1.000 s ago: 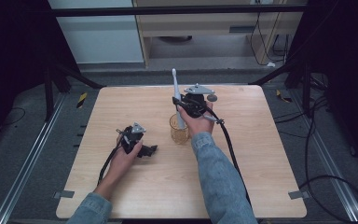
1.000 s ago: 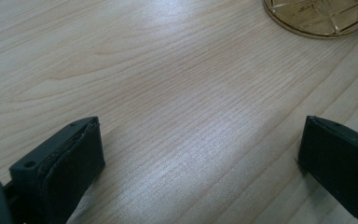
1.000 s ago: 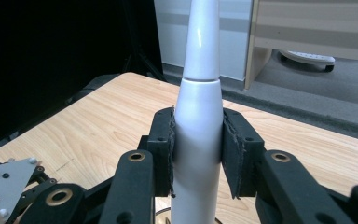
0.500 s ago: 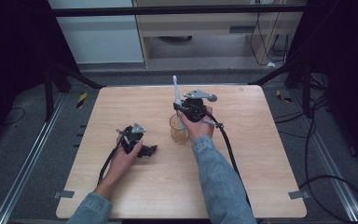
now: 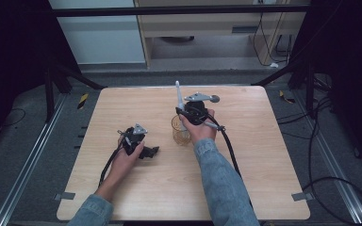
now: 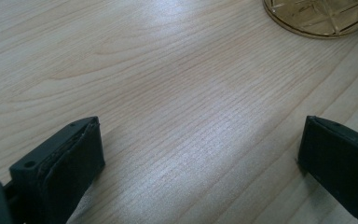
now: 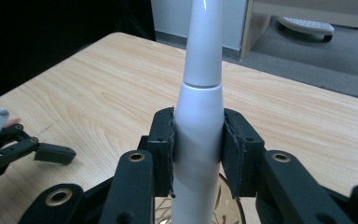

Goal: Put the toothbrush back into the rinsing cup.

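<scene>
High view first. The right gripper [image 5: 182,111] is clenched on the white stick [image 5: 178,94], directly over the amber glass [image 5: 181,134] near the middle of the table [image 5: 264,179]. Against the frames from a second ago, the stick's tip sits a touch lower and the hand has shifted only slightly. We read that as the stick being eased down into the glass, with the lower end at or just inside the rim, though the hand hides it. The stick stands nearly upright, its tip towards 12 o'clock. The left gripper [image 5: 150,152] lies at about 8 o'clock from the glass, well apart from it, and it hasn't budged.

Over to the left gripper view. The left gripper's jaws stand wide apart with nothing but bare wood between them, so it's released and idle. The glass shows its base at 1 o'clock [image 6: 321,18].

Now the right gripper view. Both pads press on the thick part of the stick [image 7: 200,93], a firm grasp, with the thinner end rising past 12 o'clock. The glass rim [image 7: 228,205] peeks out below the jaws, so the line-up looks good. The left gripper rests at 9 o'clock [image 7: 42,151].

As for writing, we can make out no brand, label or lettering on the stick, the glass or the grippers.
</scene>
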Motion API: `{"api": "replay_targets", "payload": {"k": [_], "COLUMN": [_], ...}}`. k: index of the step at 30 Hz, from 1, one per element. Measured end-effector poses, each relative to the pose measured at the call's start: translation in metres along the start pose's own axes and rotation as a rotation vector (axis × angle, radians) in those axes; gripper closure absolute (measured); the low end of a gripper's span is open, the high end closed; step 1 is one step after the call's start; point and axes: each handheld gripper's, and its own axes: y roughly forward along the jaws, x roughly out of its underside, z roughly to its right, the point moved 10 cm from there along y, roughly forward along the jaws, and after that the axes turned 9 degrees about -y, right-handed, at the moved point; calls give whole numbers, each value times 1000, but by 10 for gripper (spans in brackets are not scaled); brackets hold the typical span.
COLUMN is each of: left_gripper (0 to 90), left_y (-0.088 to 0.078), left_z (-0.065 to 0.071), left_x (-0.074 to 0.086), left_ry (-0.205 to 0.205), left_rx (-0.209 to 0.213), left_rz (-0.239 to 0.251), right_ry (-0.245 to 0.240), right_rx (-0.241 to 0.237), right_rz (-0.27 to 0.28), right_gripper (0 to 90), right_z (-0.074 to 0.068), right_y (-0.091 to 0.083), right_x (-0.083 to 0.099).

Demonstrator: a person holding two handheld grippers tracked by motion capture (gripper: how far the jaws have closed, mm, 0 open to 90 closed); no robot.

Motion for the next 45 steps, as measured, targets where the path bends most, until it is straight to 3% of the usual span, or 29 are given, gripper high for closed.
{"api": "replay_targets", "payload": {"k": [25, 32, 45], "left_gripper": [0, 0, 0], "left_y": [0, 0, 0], "left_z": [0, 0, 0], "left_x": [0, 0, 0], "left_ry": [0, -1, -1], "left_rx": [0, 1, 1], "left_rz": [0, 1, 1], "right_ry": [3, -45, -53], "right_rx": [11, 25, 22], "right_rz": [-43, -69, -75], "right_gripper": [668, 668, 666], "right_z": [1, -1, -3], "right_y": [8, 10, 11], "right_x": [6, 10, 10]}}
